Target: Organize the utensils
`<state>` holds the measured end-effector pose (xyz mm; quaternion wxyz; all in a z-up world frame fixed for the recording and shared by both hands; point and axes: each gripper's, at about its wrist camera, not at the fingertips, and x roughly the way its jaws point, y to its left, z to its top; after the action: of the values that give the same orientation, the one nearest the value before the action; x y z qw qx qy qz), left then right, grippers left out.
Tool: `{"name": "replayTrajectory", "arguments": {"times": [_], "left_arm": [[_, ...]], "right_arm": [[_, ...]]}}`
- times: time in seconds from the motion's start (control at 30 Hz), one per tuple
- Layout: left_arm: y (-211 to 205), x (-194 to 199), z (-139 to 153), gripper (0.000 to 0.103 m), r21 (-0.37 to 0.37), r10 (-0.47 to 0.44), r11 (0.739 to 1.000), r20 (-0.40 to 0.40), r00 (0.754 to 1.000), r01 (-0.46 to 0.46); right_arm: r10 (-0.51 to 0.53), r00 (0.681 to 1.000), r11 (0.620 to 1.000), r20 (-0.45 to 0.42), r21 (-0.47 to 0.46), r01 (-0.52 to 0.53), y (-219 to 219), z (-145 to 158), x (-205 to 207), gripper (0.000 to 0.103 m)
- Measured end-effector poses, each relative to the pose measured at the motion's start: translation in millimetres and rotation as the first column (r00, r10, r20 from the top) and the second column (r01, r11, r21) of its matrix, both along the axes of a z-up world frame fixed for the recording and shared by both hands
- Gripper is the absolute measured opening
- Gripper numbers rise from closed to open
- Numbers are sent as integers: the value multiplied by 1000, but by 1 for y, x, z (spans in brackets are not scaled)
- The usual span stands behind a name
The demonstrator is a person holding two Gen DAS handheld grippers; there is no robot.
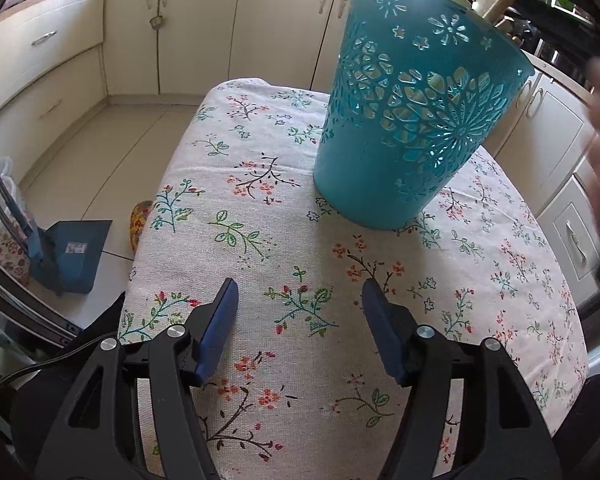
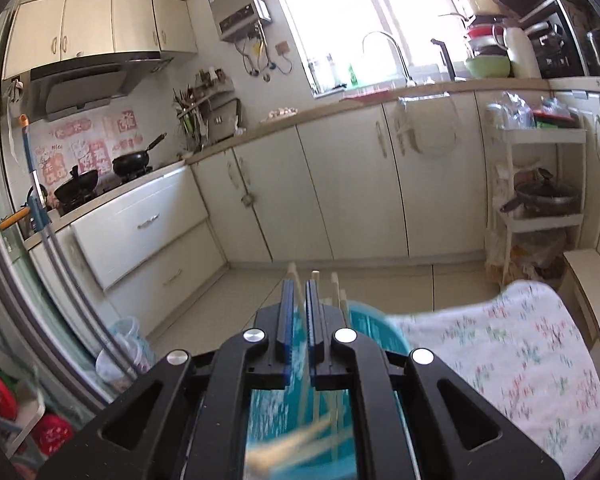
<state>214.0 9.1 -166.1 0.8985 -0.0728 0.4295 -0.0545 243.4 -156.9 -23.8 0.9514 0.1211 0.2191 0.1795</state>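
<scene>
Table (image 1: 284, 208) under white floral cloth carries a tall teal perforated-metal bucket (image 1: 404, 128), standing near the far right edge, upright as far as the fisheye lets me judge. Left gripper (image 1: 298, 292), black frame with blue pads, hovers low over bare cloth, jaws wide apart, holding nothing, well short of the bucket. Right gripper (image 2: 300, 300) is above the bucket mouth, jaws nearly together with a pale wooden chopstick (image 2: 315, 280) in the gap; looks clamped on it, though blur hides the contact. More light wooden chopsticks (image 2: 336, 288) stand just beside it, inside the bucket. Risks, as I judge them: the bucket is light and unbraced, so a sideways pull could tip or slide it toward the edge; the thin stick could pivot or slip in the pads; dragging one stick may rake neighbours out. Bracing with the left gripper would help.
</scene>
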Motion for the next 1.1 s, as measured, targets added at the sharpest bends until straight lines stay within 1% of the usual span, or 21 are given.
{"name": "replayTrajectory", "arguments": {"times": [0.03, 0.07, 0.13, 0.2, 0.23, 0.27, 0.37, 0.43, 0.5, 0.53, 0.57, 0.67, 0.77, 0.9, 0.97, 1.1], "left_arm": [[0, 0, 1, 64, 6, 6, 1000, 1, 1000, -6], [0, 0, 1, 66, 14, 10, 1000, 0, 1000, -10], [0, -3, 3, 67, 52, 30, 998, -6, 1000, -30], [1, -11, 8, 69, 62, 42, 997, -13, 999, -41], [2, -19, 14, 70, 57, 47, 997, -13, 999, -46], [3, -26, 20, 72, 57, 49, 997, -7, 999, -49], [3, -53, 42, 79, 90, 59, 994, 32, 998, -61], [5, -72, 58, 81, 85, 65, 994, 54, 996, -69], [4, -91, 74, 82, 86, 66, 994, 74, 995, -72], [2, -100, 81, 83, 87, 63, 994, 83, 995, -70], [2, -106, 87, 83, 87, 60, 994, 91, 994, -67], [-3, -134, 108, 86, 94, 43, 994, 132, 990, -56], [-5, -157, 123, 88, 97, 31, 994, 161, 987, -47], [-3, -188, 140, 90, 99, 18, 994, 190, 982, -37], [0, -203, 147, 91, 110, 22, 993, 203, 979, -45], [7, -222, 156, 93, 125, 41, 990, 218, 975, -69]], "right_arm": [[0, 1000, 1000, -12, -1, 0, -4, -1, -12, 12], [-4, 1000, 1000, -21, -4, 4, -6, -1, -22, 21], [-8, 999, 1000, -50, -20, 7, -13, -4, -55, 27], [-17, 997, 999, -78, -51, 13, -19, -8, -83, 36], [-28, 995, 997, -95, -72, 22, -21, -10, -97, 48], [-47, 992, 995, -115, -93, 36, -24, -14, -116, 56], [-83, 983, 991, -165, -122, 64, -30, -22, -153, 61], [-123, 974, 987, -192, -130, 99, -34, -25, -169, 67], [-151, 964, 984, -218, -131, 124, -37, -26, -187, 67], [-158, 962, 982, -222, -135, 130, -37, -25, -192, 69], [-167, 960, 981, -223, -137, 139, -36, -23, -200, 74], [-185, 959, 978, -213, -135, 159, -34, -14, -218, 83], [-200, 961, 974, -192, -145, 174, -27, -2, -239, 89], [-217, 960, 972, -175, -134, 195, -22, 7, -263, 92], [-237, 958, 968, -164, -129, 217, -21, 10, -277, 94], [-255, 954, 964, -155, -114, 239, -19, 9, -299, 94]]}}
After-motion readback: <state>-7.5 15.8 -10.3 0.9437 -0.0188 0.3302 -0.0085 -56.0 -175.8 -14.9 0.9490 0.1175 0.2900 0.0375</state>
